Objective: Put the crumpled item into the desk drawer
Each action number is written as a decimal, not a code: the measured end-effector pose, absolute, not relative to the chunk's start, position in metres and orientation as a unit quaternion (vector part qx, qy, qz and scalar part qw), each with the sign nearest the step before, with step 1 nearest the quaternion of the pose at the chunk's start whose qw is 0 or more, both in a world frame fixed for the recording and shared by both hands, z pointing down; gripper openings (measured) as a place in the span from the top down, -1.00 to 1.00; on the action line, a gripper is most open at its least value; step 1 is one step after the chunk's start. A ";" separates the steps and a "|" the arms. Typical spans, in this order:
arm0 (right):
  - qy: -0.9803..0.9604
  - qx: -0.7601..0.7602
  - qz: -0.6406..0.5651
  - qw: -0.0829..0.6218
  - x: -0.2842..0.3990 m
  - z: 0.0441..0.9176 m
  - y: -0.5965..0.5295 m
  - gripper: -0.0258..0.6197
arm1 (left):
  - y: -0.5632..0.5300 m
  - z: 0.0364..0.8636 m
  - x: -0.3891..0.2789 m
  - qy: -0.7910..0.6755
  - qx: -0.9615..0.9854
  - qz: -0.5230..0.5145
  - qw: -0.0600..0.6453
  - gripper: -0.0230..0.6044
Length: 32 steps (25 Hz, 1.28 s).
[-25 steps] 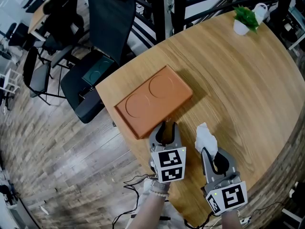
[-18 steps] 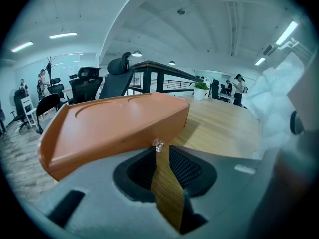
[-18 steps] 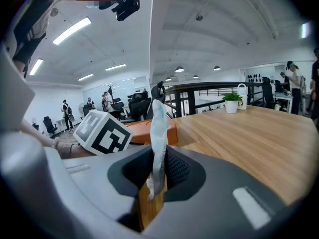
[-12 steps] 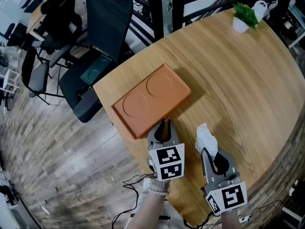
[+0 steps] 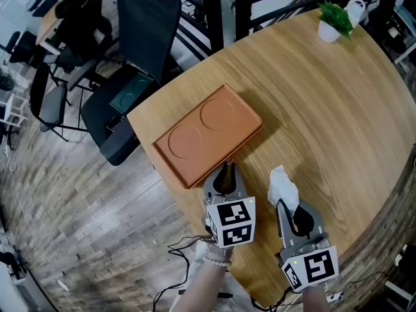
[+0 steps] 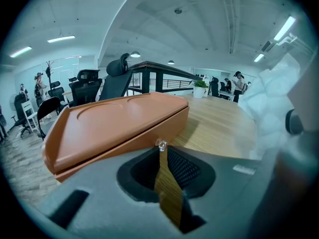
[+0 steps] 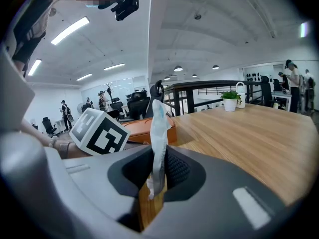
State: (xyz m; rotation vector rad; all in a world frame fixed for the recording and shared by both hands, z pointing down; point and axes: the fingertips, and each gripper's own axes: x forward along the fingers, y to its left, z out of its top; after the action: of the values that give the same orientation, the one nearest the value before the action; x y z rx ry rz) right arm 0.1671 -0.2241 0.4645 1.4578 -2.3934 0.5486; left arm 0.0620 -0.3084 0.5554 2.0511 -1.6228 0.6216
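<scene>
Crumpled white paper wad point(image 5: 282, 186): head view, held over the round wooden tabletop point(image 5: 338, 109) in the right claw point(image 5: 290, 207), just right of the flat orange drawer box point(image 5: 208, 134), probably kept ready until the drawer is opened. The left claw point(image 5: 225, 174) meets the box's near edge; what it grips is hidden here. Left gripper view: the jaws have just been closing and now pinch a small clear knob point(image 6: 161, 144) on the box front, a grip likely meant for pulling the drawer out; drawer not yet open. The wad shows only as a white blur at right. Right gripper view: jaws clenched on the wad's lower end, its top standing above them; the box lies beyond.
</scene>
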 end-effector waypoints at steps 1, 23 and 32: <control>-0.829 0.506 0.190 0.142 0.167 0.464 -0.224 0.73 | -0.307 0.555 0.063 -0.587 0.744 0.226 0.224 0.77; -0.825 0.515 0.186 0.140 0.177 0.459 -0.228 0.73 | -0.288 0.555 0.083 -0.582 0.744 0.233 0.229 0.77; -0.823 0.517 0.186 0.142 0.181 0.459 -0.226 0.73 | -0.270 0.555 0.096 -0.575 0.750 0.238 0.222 0.78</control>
State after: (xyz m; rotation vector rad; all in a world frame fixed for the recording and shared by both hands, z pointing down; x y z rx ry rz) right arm 0.1806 -0.2264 0.4594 1.4936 -2.3756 0.5368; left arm 0.0955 -0.2700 0.5548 2.0721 -1.5892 0.6580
